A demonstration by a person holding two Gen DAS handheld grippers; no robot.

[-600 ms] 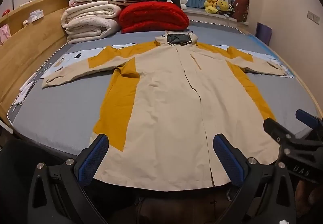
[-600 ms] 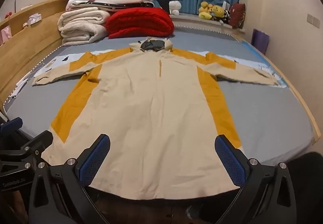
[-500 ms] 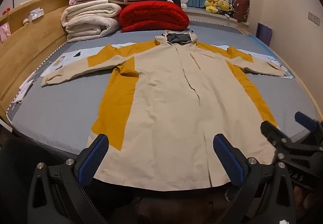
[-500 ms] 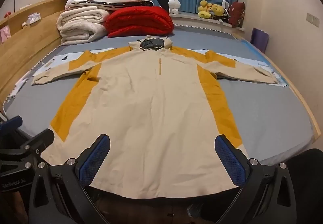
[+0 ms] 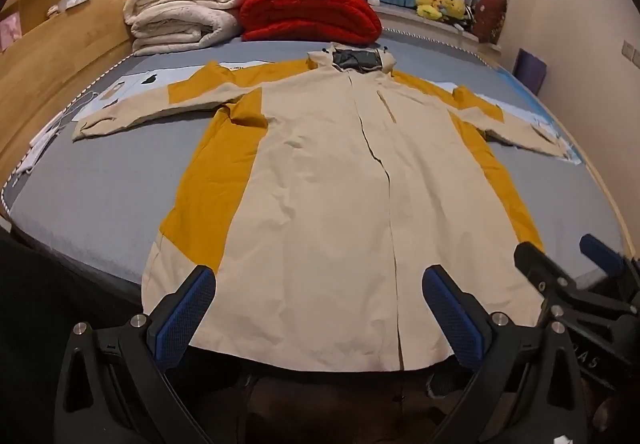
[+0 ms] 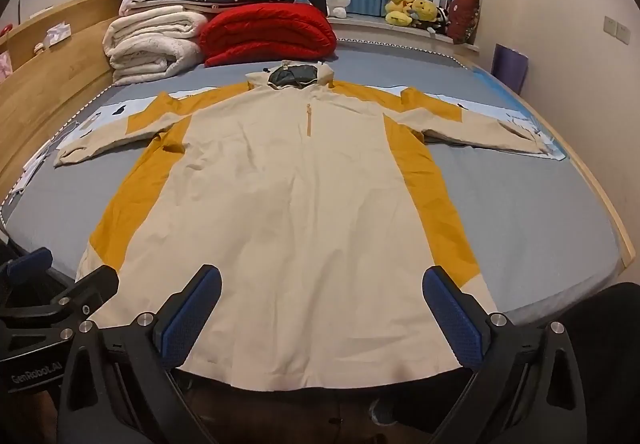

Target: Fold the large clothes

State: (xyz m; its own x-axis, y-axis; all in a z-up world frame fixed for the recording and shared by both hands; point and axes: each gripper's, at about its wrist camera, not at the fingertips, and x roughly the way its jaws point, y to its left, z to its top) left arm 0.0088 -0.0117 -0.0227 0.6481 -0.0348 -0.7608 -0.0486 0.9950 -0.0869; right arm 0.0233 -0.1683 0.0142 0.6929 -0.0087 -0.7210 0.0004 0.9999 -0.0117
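A long cream and mustard-yellow hooded coat lies flat on the grey bed, sleeves spread to both sides, hood at the far end, hem at the near edge; it also shows in the right wrist view. My left gripper is open and empty, held above the hem near the coat's left half. My right gripper is open and empty above the hem near the right half. Each gripper shows at the edge of the other's view: the right one, the left one.
The grey bed has a wooden headboard ledge on the left. Folded white blankets and a red quilt are stacked at the far end. Plush toys sit by the blue curtains. Papers lie under the left sleeve.
Both grippers have drifted slightly; the coat sits a little differently in each view. Both stay open, and the coat has not moved.
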